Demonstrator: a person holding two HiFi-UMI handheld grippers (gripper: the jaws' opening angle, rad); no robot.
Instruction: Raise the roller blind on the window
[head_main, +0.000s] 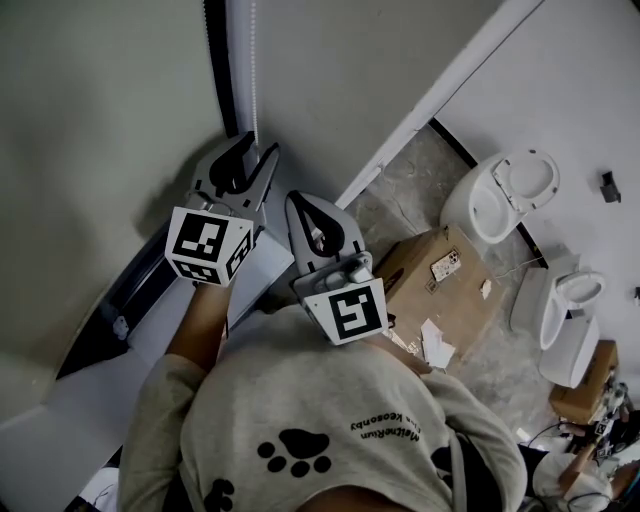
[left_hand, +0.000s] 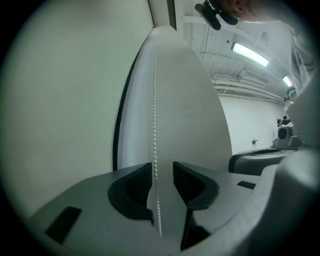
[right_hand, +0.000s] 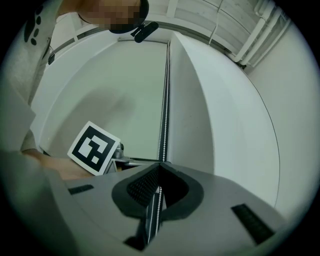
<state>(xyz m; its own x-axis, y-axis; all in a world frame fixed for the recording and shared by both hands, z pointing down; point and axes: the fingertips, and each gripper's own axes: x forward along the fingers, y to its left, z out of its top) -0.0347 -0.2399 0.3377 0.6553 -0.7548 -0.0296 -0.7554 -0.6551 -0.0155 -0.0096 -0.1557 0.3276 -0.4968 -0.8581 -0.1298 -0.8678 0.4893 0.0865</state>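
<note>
The grey shirt (head_main: 330, 420) has a black paw print (head_main: 295, 452). A line of small black words sits beside it, upside down and too small to read. Each gripper carries a cube with black and white squares and no words.

The right gripper (right_hand: 159, 172) has its jaws pressed together. They are pinching the bead chain (right_hand: 162, 110), which runs down through them. The left gripper (left_hand: 161, 172) is just to its left, and its jaws are spread. The chain hangs in the gap, close to one jaw, and neither jaw squeezes it.

The roller blind (head_main: 100, 120) is the big pale sheet left of the chain. It lies just past a thin black frame edge (head_main: 222, 70). It covers all of the window that shows. Right of the chain is plain white wall (head_main: 330, 80), so there is open room on that side.

Farther off, on the floor (head_main: 400, 190), a cardboard box (head_main: 450, 275) lies by the bottom edge of that wall. Its small label is too tiny to read. Two white toilets (head_main: 505, 195) stand by the next wall, and a second box (head_main: 585, 385) sits past them.
</note>
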